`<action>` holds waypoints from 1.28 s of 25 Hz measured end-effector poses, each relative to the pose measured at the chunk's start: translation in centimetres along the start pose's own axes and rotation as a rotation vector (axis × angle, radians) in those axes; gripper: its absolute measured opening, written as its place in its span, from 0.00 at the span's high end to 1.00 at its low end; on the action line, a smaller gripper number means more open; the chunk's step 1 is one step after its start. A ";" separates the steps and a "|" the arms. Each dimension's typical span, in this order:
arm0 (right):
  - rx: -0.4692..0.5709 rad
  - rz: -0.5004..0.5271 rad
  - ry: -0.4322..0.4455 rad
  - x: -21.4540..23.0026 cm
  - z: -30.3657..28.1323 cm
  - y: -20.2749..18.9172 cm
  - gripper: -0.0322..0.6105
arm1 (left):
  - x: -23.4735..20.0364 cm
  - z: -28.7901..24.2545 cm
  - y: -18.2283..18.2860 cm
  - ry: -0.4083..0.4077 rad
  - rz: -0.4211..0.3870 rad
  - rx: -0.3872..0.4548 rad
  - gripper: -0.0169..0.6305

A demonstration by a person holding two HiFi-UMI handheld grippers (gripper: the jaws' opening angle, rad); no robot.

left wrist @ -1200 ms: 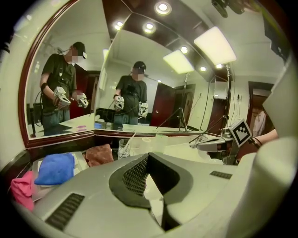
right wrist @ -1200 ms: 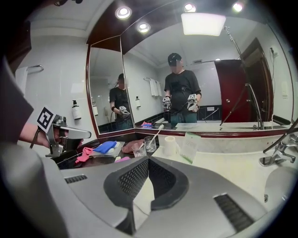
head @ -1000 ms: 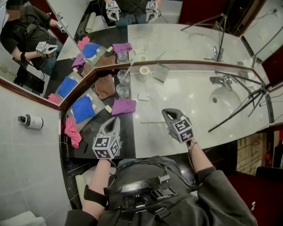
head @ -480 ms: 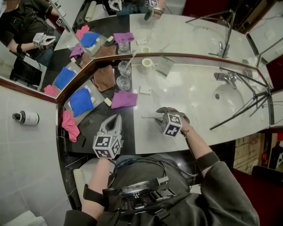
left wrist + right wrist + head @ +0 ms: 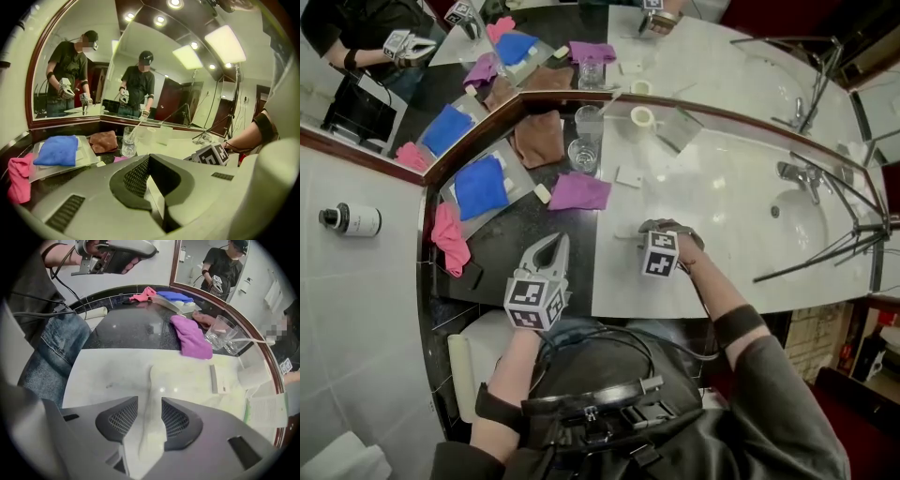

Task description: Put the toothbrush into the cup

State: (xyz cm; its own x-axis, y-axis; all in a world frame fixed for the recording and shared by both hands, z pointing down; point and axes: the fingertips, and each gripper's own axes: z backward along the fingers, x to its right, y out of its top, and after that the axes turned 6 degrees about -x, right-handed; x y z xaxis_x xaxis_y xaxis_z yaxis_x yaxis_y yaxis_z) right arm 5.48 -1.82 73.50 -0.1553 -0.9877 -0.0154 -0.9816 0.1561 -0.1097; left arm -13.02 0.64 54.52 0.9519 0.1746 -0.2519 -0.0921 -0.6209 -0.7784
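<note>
The right tongs (image 5: 150, 401) point down at the white bench (image 5: 108, 366). They have just been opening and now stand wide. The toothbrush (image 5: 152, 380) lies flat between them, not gripped. The left tongs (image 5: 148, 161) are shut and empty. A glass cup (image 5: 219, 336) stands well apart.

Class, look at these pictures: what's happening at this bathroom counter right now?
A person works at a marble counter with a gripper in each hand. The right gripper points down over a white toothbrush lying flat there; its jaws have just been opening and stand apart either side of it, not gripping. The left gripper is shut and empty, held near the counter's dark part. The glass cups stand by the mirror, apart from the toothbrush.
</note>
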 end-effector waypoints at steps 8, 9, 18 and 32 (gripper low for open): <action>-0.037 0.002 0.045 0.6 -1.5 1.3 0.72 | -1.1 0.4 -0.5 0.016 0.023 0.001 0.97; -0.042 0.006 0.048 0.6 -1.6 1.4 0.74 | -1.2 0.4 -0.5 0.018 0.025 0.001 0.97; -0.068 0.034 0.068 0.3 -2.1 1.5 0.90 | -2.2 1.0 -0.9 0.027 0.033 -0.005 0.97; 0.019 -0.036 -0.006 2.6 2.1 1.6 0.90 | -1.5 0.6 -0.7 0.021 0.009 -0.001 0.97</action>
State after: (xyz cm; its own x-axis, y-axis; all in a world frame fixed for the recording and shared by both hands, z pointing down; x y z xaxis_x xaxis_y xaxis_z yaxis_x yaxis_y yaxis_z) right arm 3.70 -4.10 71.16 -0.1190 -0.9927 -0.0174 -0.9843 0.1203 -0.1289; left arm -14.59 1.26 55.14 0.9568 0.1528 -0.2472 -0.1007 -0.6236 -0.7752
